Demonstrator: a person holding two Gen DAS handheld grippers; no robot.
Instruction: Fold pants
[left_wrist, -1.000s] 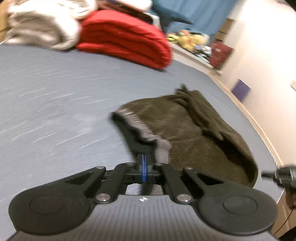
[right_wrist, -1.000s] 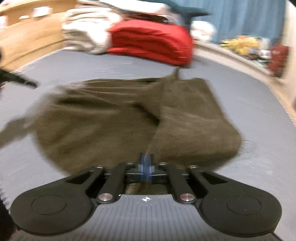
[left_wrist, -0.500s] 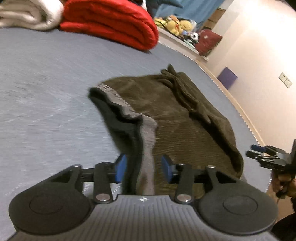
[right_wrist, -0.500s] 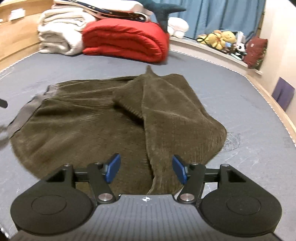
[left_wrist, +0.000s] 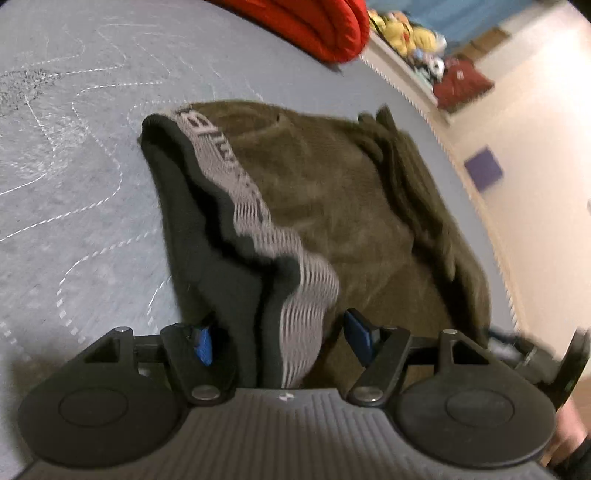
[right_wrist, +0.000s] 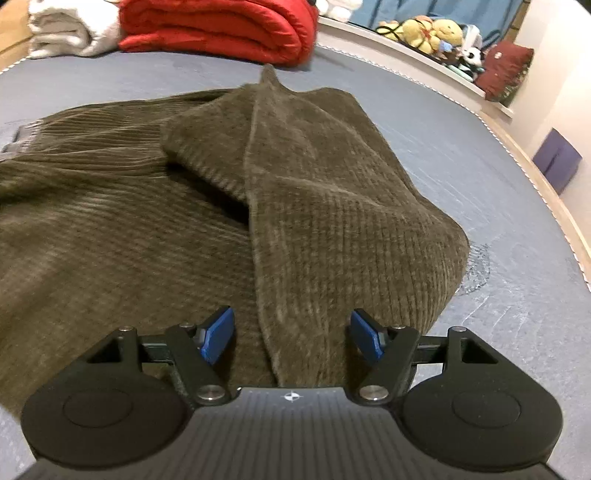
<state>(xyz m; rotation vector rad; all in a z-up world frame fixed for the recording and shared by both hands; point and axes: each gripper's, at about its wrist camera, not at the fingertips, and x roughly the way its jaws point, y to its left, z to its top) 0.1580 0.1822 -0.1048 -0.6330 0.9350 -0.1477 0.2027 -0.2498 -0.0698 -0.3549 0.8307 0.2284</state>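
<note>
Olive-brown corduroy pants (right_wrist: 155, 229) lie folded on a grey mattress (right_wrist: 461, 147), with the leg part (right_wrist: 332, 206) laid over the body. In the left wrist view the pants (left_wrist: 332, 192) show their grey elastic waistband (left_wrist: 255, 206) and dark lining. My left gripper (left_wrist: 280, 341) is open, with the waistband end lying between its blue pads (left_wrist: 356, 338). My right gripper (right_wrist: 291, 338) is open, with the leg's edge lying between its blue pads (right_wrist: 218, 334). The right gripper also shows blurred at the right edge of the left wrist view (left_wrist: 546, 354).
A red folded quilt (right_wrist: 221, 27) and white blankets (right_wrist: 62, 31) lie at the far end of the mattress. Stuffed toys (right_wrist: 432, 31) and a dark red cushion (right_wrist: 506, 68) sit on a ledge at the right. A purple box (right_wrist: 557, 160) stands by the wall.
Both grippers opened, letting go of the pants. The folded leg part settled flat on the body. The left gripper moved closer over the waistband.
</note>
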